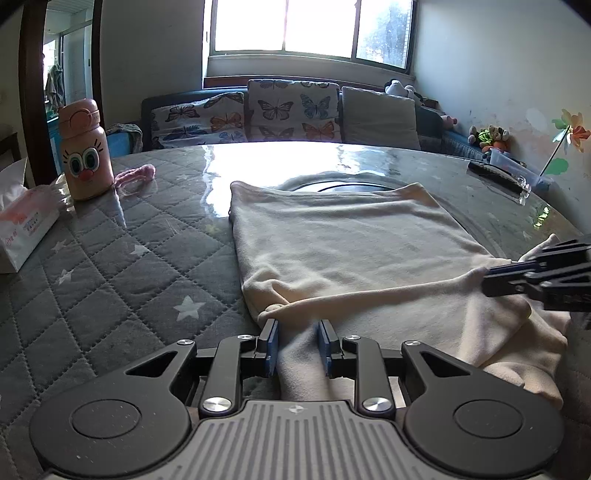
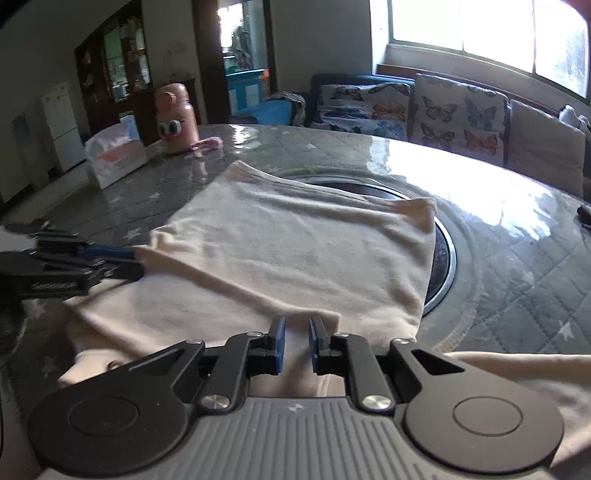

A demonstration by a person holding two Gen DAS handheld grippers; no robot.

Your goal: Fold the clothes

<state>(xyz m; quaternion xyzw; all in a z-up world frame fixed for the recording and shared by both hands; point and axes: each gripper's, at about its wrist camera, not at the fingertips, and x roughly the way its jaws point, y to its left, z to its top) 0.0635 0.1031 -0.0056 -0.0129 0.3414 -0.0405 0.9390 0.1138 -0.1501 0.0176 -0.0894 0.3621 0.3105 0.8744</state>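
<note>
Quilted table (image 1: pixel 110 266) lies bare left of the cream shirt (image 1: pixel 332 243); left gripper (image 1: pixel 297 332) and right gripper (image 2: pixel 297 328) gape narrowly astride its near folded edge.

The cream garment (image 1: pixel 332 243) covers part of the table's dark round inset (image 2: pixel 441 258) (its near rim hidden).

Bright window (image 1: pixel 312 27) at twelve o'clock floods a dark sofa (image 1: pixel 162 105) with butterfly cushions (image 1: pixel 291 109); doorway (image 1: pixel 70 62) at ten o'clock, white walls (image 1: pixel 491 62) at two
</note>
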